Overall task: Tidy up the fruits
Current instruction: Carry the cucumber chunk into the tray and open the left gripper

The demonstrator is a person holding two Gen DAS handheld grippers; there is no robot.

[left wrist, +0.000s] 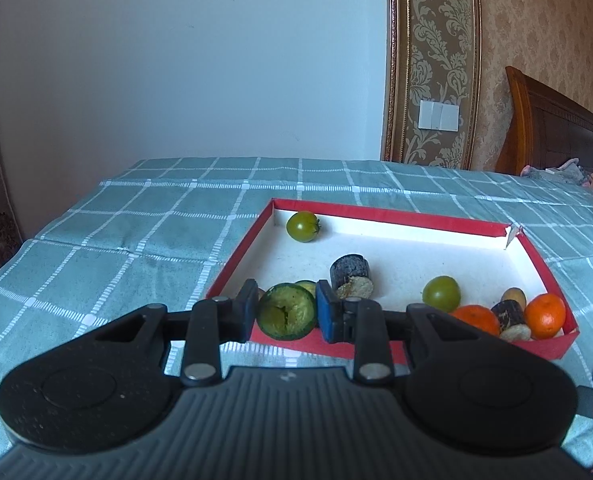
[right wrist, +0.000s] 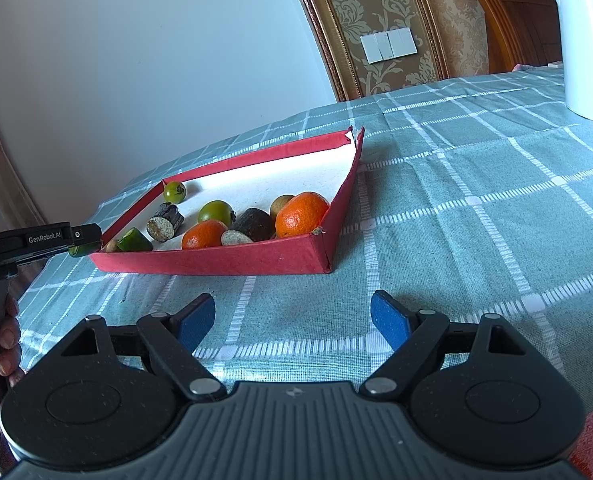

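At the lower centre of its wrist view, the left gripper (left wrist: 286,312) pinches a cucumber piece (left wrist: 286,312) over the near rim of the red tray (left wrist: 232,268). In the other view the right gripper (right wrist: 292,322) hangs spread wide over bare checked tablecloth (right wrist: 476,216), clear of the tray's near wall, fruit piled behind it.

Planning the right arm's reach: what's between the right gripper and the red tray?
Only bare checked tablecloth. In the right wrist view the open right gripper sits short of the red tray, with nothing lying on the cloth between them.
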